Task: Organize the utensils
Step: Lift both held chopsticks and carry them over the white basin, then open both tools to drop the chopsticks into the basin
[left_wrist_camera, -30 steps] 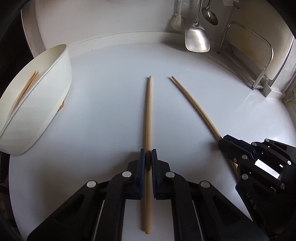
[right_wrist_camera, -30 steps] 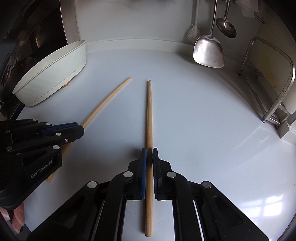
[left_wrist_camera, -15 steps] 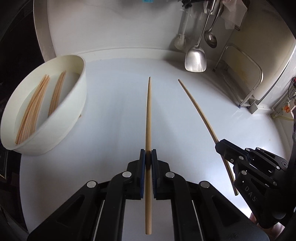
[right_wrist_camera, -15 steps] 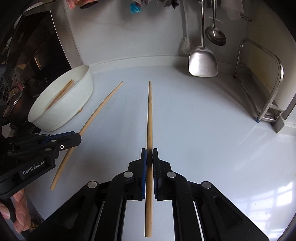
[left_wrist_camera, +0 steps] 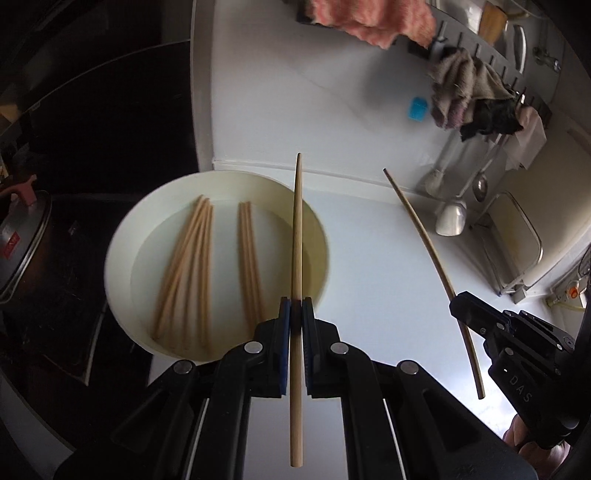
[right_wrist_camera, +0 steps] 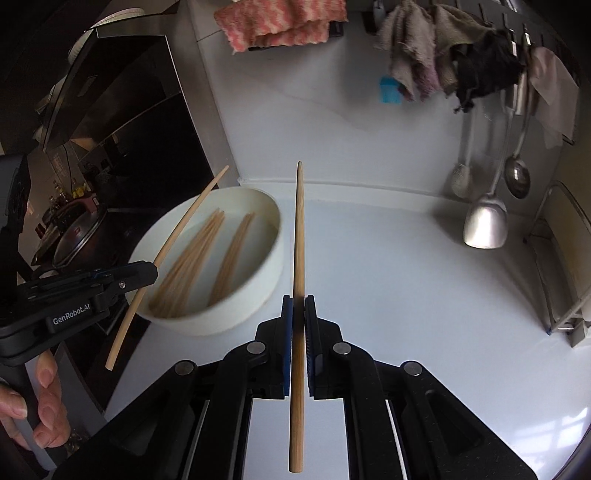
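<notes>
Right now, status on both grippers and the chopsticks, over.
Left gripper shut on one chopstick. Right gripper shut on another chopstick. Both above the counter, near the white bowl holding more chopsticks. Nothing in the way.

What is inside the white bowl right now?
The white bowl holds loose wooden chopsticks in two bunches lying on its bottom; blur prevents a count. In the left wrist view, the held chopstick and the left tool cover its near right rim.

A home kitchen — a white counter runs to a wall rail hung with dishcloths, a steel spatula and a ladle. At the left sits a dark stove with a lidded pot — and a range hood above it.
</notes>
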A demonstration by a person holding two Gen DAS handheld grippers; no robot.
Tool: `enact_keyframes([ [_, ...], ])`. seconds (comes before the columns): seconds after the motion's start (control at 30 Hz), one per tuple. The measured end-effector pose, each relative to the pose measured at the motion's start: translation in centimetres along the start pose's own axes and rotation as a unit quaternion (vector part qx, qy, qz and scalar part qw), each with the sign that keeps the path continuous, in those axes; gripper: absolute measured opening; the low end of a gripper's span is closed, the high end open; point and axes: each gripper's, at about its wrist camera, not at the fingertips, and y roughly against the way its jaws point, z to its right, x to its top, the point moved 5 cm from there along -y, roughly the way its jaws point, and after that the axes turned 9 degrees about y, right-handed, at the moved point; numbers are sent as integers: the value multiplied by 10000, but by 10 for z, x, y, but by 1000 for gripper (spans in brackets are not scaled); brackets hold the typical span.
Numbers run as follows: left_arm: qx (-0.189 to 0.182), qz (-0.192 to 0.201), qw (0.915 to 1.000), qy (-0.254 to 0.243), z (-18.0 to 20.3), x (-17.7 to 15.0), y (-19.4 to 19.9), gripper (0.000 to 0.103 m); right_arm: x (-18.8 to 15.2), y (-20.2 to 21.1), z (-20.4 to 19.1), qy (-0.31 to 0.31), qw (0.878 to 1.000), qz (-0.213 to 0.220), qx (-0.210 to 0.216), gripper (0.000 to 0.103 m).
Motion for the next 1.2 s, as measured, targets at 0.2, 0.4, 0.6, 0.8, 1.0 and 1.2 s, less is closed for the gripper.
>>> enact_keyframes([
  [0.2,133,-206,9997,68,-76,42,-33,7,49,-63,-59,-287,9994,-106,145,6],
  [0.4,52,-521,9986,18,-113,66,-80,7,74,-122,-93,-439,9985,-312,28,6],
  [0.6,-90,-860,9962,-103,-122,70,-113,7,73,-162,-99,-673,9955,-663,-110,6],
  [0.8,-91,-1054,9944,-26,-124,66,-134,7,64,-188,-97,-709,9917,-1061,-120,6],
  [1.0,11,-1242,9922,-24,-130,59,-150,7,59,-207,-95,-712,9885,-1330,-76,6],
  [1.2,82,-1435,9896,-3,-133,52,-159,7,52,-220,-94,-716,9849,-1575,-21,6],
])
